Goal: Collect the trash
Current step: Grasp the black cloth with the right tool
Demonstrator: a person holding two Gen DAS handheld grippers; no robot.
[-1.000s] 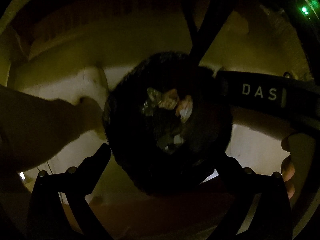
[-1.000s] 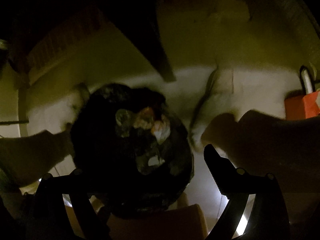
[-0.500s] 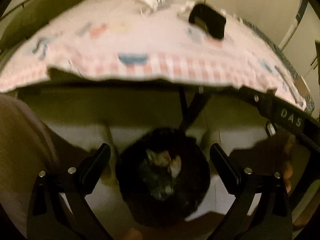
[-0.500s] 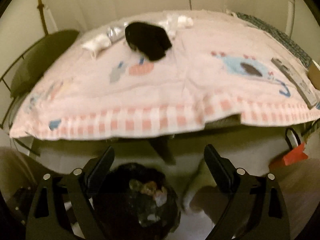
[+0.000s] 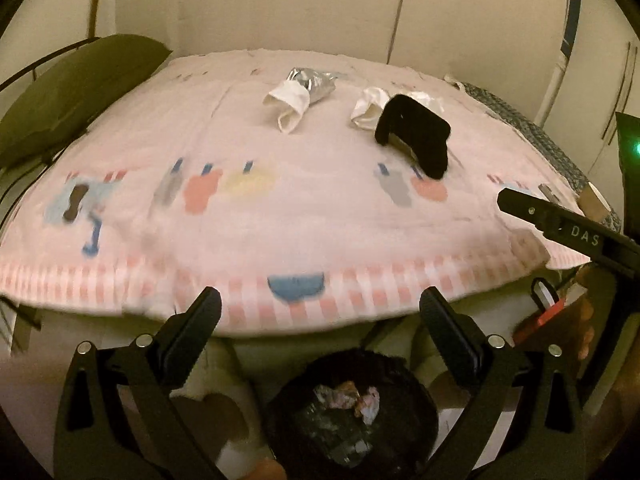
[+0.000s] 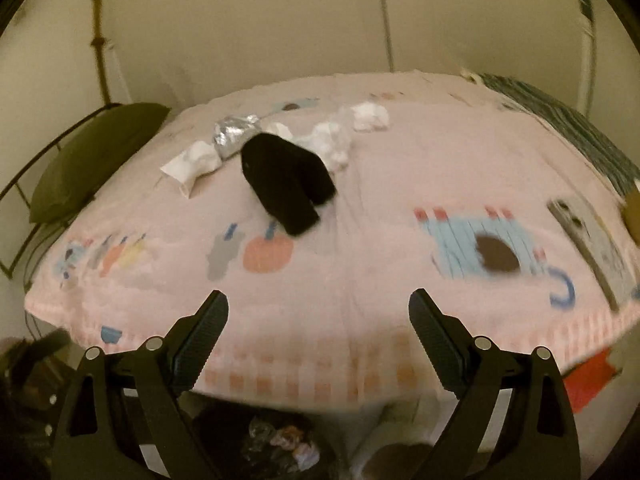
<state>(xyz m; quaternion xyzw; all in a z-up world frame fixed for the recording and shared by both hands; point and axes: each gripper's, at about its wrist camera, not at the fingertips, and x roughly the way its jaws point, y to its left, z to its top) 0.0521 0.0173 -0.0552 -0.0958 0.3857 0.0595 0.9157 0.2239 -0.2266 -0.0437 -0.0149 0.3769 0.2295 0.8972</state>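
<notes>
A black-lined trash bin (image 5: 352,416) with crumpled wrappers inside stands on the floor under the table edge; it also shows in the right wrist view (image 6: 276,444). On the pink tablecloth (image 5: 280,208) lie a crumpled white paper (image 5: 289,105), a silver foil wrapper (image 5: 312,80), more white paper (image 5: 370,106) and a black sock-like item (image 5: 416,138). The right wrist view shows the foil (image 6: 232,134), white papers (image 6: 194,162) (image 6: 370,116) and the black item (image 6: 290,182). My left gripper (image 5: 320,312) and right gripper (image 6: 318,312) are open and empty, near the table's front edge.
A green cushion on a wire chair (image 5: 72,92) stands at the left. A flat remote-like object (image 6: 588,236) lies at the table's right. A red object (image 6: 588,380) sits on the floor at the right. The right gripper's arm (image 5: 568,232) crosses the left view.
Both grippers have lifted from down over the trash bin up to table height. The view went from the dark underside to the tabletop with the trash on it.
</notes>
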